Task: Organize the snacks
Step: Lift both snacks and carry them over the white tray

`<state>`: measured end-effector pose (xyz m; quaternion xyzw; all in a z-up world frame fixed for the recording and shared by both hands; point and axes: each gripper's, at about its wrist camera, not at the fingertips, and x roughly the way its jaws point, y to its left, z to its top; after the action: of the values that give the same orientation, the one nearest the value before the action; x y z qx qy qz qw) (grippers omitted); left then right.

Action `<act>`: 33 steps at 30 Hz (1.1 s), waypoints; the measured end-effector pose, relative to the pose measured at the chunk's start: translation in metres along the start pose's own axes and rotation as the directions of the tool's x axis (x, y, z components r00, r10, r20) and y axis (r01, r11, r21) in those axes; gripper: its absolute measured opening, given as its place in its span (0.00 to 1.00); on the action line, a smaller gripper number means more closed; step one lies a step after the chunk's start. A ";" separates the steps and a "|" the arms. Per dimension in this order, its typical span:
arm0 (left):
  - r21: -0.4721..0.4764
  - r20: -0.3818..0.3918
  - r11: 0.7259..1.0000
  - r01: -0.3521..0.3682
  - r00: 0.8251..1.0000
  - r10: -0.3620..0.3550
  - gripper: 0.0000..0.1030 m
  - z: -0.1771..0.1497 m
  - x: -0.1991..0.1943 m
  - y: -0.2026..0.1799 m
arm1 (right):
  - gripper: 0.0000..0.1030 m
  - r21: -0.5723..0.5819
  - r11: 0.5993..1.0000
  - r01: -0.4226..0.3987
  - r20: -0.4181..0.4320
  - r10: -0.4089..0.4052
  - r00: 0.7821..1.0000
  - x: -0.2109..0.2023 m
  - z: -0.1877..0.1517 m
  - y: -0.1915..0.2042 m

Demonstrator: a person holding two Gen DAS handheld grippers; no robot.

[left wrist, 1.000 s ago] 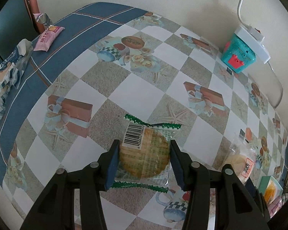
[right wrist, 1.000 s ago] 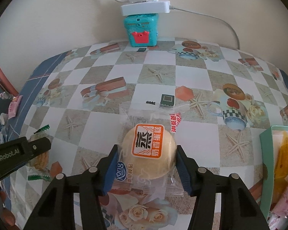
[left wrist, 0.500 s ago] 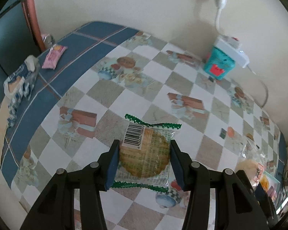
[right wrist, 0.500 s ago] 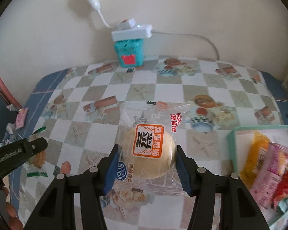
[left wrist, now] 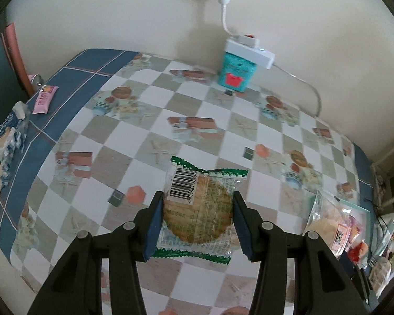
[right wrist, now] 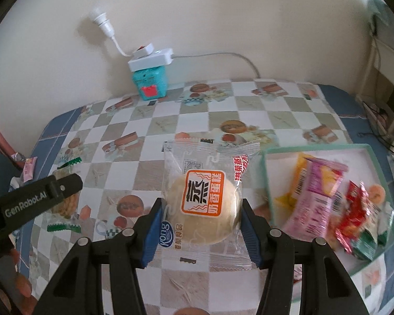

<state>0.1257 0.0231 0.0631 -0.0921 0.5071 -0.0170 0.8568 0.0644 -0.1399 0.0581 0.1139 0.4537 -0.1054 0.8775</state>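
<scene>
Left hand-held gripper (left wrist: 197, 216) clamping a wrapped cracker (left wrist: 198, 211), right hand-held gripper (right wrist: 199, 221) clamping a steamed cake packet (right wrist: 203, 202), snack-filled tray (right wrist: 380, 157) alongside (edge cut off), teal box (right wrist: 151, 85) by the wall.

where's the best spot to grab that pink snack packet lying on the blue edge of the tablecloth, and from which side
Probably across the narrow middle of the pink snack packet, coming from above. It lies flat on the tablecloth, long and slim, so fingers closing on its two long sides would span the short width; the crimped ends look too thin to hold. A silver wrapper sits near its far end.
</scene>
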 end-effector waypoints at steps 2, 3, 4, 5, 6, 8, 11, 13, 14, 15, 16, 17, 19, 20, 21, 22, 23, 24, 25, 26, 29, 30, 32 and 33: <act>-0.001 -0.001 1.000 0.026 1.000 -0.026 0.50 -0.003 -0.004 -0.005 | 0.56 0.022 1.000 0.005 0.004 -0.005 1.000 -0.006 -0.002 -0.012; 0.003 -0.001 0.999 0.036 0.999 -0.036 0.50 -0.005 -0.006 -0.008 | 0.56 0.033 0.999 0.008 0.005 -0.008 1.000 -0.009 -0.003 -0.018; 0.008 -0.001 0.999 0.042 0.999 -0.042 0.50 -0.006 -0.008 -0.012 | 0.56 0.053 0.999 0.014 0.007 -0.015 1.000 -0.012 -0.003 -0.027; 0.014 -0.001 0.999 0.048 0.999 -0.048 0.50 -0.008 -0.009 -0.016 | 0.56 0.072 0.997 0.021 0.009 -0.022 1.000 -0.014 -0.002 -0.036; 0.028 0.000 0.998 0.059 0.998 -0.059 0.50 -0.010 -0.011 -0.023 | 0.56 0.096 0.995 0.029 0.012 -0.031 0.999 -0.017 -0.002 -0.046; 0.054 -0.004 0.995 0.083 0.997 -0.083 0.50 -0.014 -0.014 -0.036 | 0.56 0.136 0.989 0.050 0.018 -0.053 0.998 -0.023 -0.001 -0.065; 0.111 -0.018 0.986 0.122 0.993 -0.120 0.50 -0.024 -0.017 -0.066 | 0.56 0.196 0.975 0.105 0.017 -0.111 0.994 -0.030 0.001 -0.100; 0.155 -0.037 0.976 0.153 0.988 -0.149 0.50 -0.033 -0.017 -0.088 | 0.56 0.240 0.959 0.150 0.011 -0.157 0.988 -0.035 0.001 -0.126; 0.175 -0.047 0.970 0.168 0.986 -0.162 0.50 -0.037 -0.017 -0.098 | 0.56 0.261 0.951 0.167 0.008 -0.175 0.984 -0.037 0.000 -0.137; 0.195 -0.057 0.964 0.183 0.983 -0.175 0.50 -0.040 -0.018 -0.109 | 0.56 0.283 0.942 0.183 0.004 -0.192 0.981 -0.039 0.000 -0.149; 0.223 -0.070 0.954 0.200 0.980 -0.189 0.50 -0.046 -0.018 -0.123 | 0.56 0.312 0.929 0.200 -0.002 -0.210 0.978 -0.042 -0.002 -0.164; 0.245 -0.077 0.947 0.206 0.978 -0.193 0.50 -0.050 -0.019 -0.134 | 0.56 0.334 0.919 0.210 -0.007 -0.221 0.975 -0.044 -0.003 -0.175; 0.307 -0.087 0.929 0.208 0.978 -0.190 0.50 -0.060 -0.020 -0.158 | 0.56 0.382 0.894 0.233 -0.022 -0.244 0.970 -0.047 -0.007 -0.199; 0.333 -0.090 0.920 0.207 0.978 -0.188 0.50 -0.064 -0.020 -0.167 | 0.56 0.397 0.885 0.241 -0.028 -0.251 0.968 -0.049 -0.009 -0.207; 0.357 -0.095 0.911 0.208 0.978 -0.186 0.50 -0.069 -0.020 -0.177 | 0.56 0.410 0.878 0.248 -0.033 -0.257 0.966 -0.050 -0.011 -0.215; 0.383 -0.106 0.899 0.214 0.977 -0.187 0.50 -0.075 -0.020 -0.188 | 0.56 0.424 0.869 0.255 -0.037 -0.264 0.964 -0.051 -0.013 -0.223; 0.397 -0.114 0.891 0.220 0.975 -0.190 0.50 -0.079 -0.019 -0.195 | 0.56 0.431 0.864 0.259 -0.040 -0.268 0.963 -0.051 -0.014 -0.228; 0.415 -0.128 0.880 0.231 0.972 -0.195 0.50 -0.085 -0.017 -0.204 | 0.56 0.439 0.859 0.263 -0.042 -0.273 0.961 -0.052 -0.016 -0.233; 0.426 -0.137 0.874 0.234 0.972 -0.193 0.50 -0.089 -0.016 -0.210 | 0.56 0.453 0.850 0.268 -0.048 -0.277 0.960 -0.053 -0.018 -0.240; 0.439 -0.144 0.868 0.234 0.971 -0.189 0.50 -0.094 -0.015 -0.215 | 0.56 0.460 0.846 0.271 -0.053 -0.279 0.959 -0.052 -0.019 -0.244; 0.472 -0.167 0.851 0.231 0.971 -0.171 0.50 -0.108 -0.007 -0.228 | 0.56 0.481 0.833 0.274 -0.067 -0.276 0.959 -0.050 -0.023 -0.256; 0.477 -0.183 0.846 0.236 0.969 -0.167 0.50 -0.113 -0.002 -0.232 | 0.56 0.484 0.830 0.278 -0.076 -0.276 0.958 -0.048 -0.024 -0.259; 0.475 -0.211 0.844 0.250 0.963 -0.166 0.50 -0.119 0.007 -0.237 | 0.56 0.485 0.826 0.286 -0.095 -0.275 0.957 -0.043 -0.027 -0.263; 0.471 -0.231 0.843 0.260 0.959 -0.167 0.50 -0.121 0.012 -0.239 | 0.56 0.485 0.826 0.289 -0.108 -0.271 0.956 -0.039 -0.029 -0.265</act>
<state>0.0410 -0.2299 0.0381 0.0771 0.5476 -0.2504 0.7946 -0.0560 -0.3802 0.0461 0.2690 0.4384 -0.3437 0.7857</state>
